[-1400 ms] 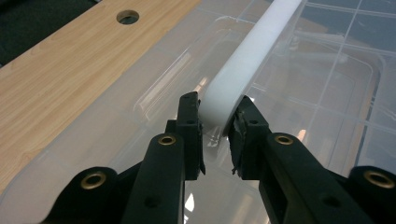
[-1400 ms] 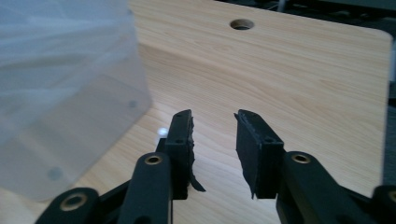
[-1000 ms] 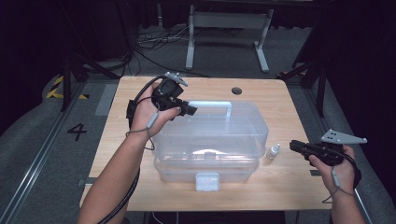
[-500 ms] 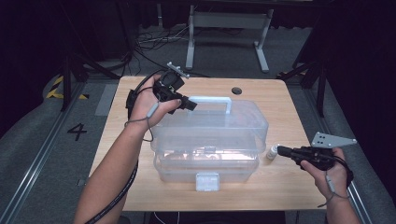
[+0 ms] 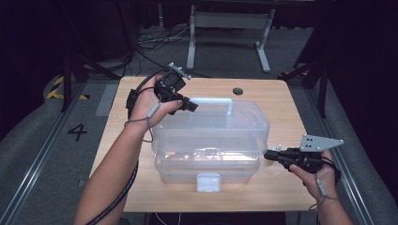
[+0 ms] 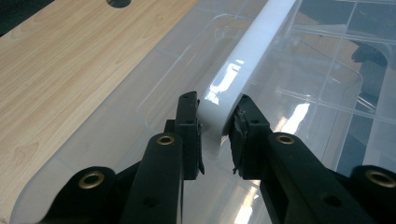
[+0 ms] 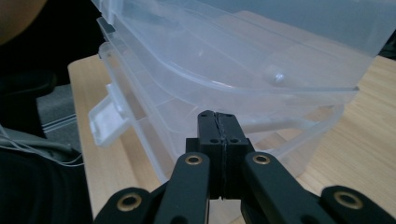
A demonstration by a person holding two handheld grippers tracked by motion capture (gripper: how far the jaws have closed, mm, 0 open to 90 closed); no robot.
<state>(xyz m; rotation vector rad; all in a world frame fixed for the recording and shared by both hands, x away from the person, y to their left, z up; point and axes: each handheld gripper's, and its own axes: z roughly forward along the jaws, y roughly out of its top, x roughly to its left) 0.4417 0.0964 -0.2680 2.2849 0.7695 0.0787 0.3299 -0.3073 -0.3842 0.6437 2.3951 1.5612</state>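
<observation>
The left gripper [image 5: 190, 106], arm stretched forward, has its jaws clamped on the white handle [image 6: 243, 70] of the clear box [image 5: 211, 136]; the right gripper [image 7: 219, 126], jaws pressed together and empty, points at the box's side on the bench [image 5: 281, 197].

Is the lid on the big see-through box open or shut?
Open a little. The lid is lifted off the box, leaving a gap, while the left gripper holds its white handle.
</observation>
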